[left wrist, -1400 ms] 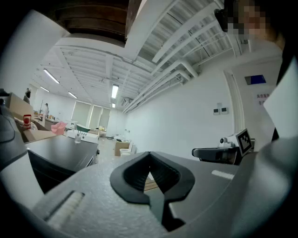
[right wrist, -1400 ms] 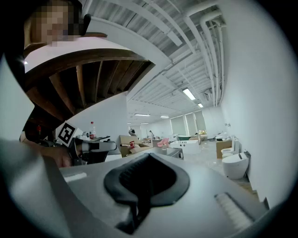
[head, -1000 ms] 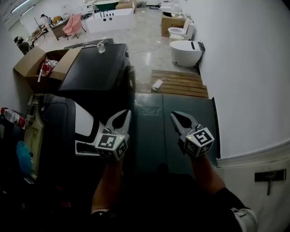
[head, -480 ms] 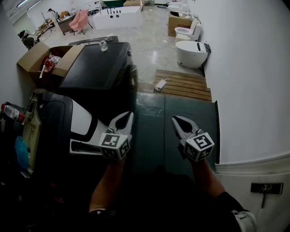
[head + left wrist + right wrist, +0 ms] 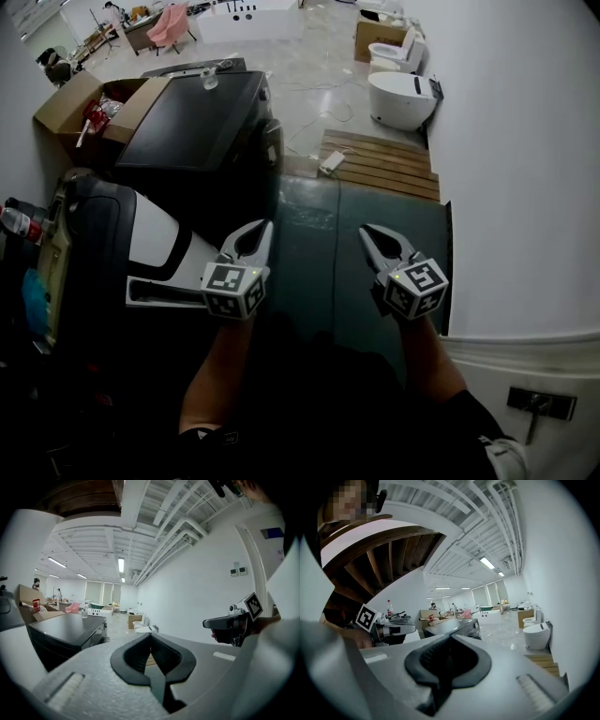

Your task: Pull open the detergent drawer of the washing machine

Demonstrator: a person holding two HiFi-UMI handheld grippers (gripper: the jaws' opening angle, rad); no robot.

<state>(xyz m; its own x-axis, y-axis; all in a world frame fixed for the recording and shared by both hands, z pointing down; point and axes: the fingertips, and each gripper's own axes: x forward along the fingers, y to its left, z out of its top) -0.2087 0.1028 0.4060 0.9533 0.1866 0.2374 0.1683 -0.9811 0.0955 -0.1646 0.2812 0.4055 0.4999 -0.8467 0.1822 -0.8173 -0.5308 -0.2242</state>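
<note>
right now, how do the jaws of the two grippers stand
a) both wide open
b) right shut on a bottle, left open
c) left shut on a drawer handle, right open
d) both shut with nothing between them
d: each gripper view shows its jaws closed tip to tip with nothing between them, and the head view shows the left gripper and right gripper held out with nothing in them.

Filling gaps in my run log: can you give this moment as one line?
left gripper: shut, empty | right gripper: shut, empty | washing machine: untouched, both grippers short of it
</note>
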